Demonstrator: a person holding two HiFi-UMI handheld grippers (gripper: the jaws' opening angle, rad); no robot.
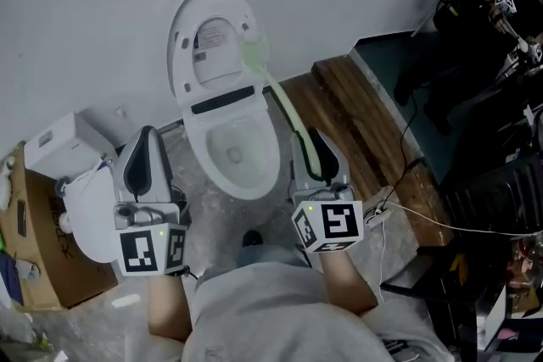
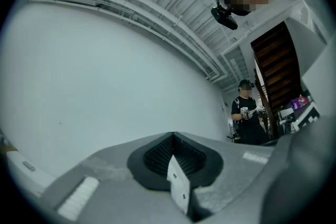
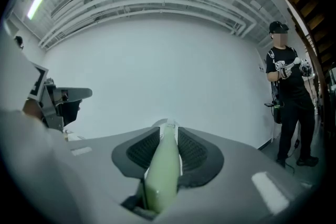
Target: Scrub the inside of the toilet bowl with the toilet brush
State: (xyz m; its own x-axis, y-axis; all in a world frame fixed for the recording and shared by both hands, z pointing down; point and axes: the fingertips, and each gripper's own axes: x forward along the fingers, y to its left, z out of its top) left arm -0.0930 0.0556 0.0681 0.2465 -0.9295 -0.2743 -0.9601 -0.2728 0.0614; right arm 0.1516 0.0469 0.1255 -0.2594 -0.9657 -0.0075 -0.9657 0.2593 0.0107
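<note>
A white toilet bowl (image 1: 234, 150) stands open with its lid (image 1: 210, 42) raised against the wall. My right gripper (image 1: 316, 158) is shut on the pale green handle of the toilet brush (image 1: 284, 102); its green head (image 1: 253, 53) is up in front of the lid, above the bowl. In the right gripper view the handle (image 3: 161, 170) runs between the closed pads. My left gripper (image 1: 146, 158) hovers left of the bowl, jaws together with nothing between them, and points up at the wall (image 2: 105, 86).
A white cistern-like unit (image 1: 72, 148) and a cardboard box (image 1: 34, 242) sit at the left. A wooden step (image 1: 365, 131) lies right of the toilet, with cables (image 1: 441, 220) and dark gear beyond. A person (image 3: 286, 97) stands at the far right.
</note>
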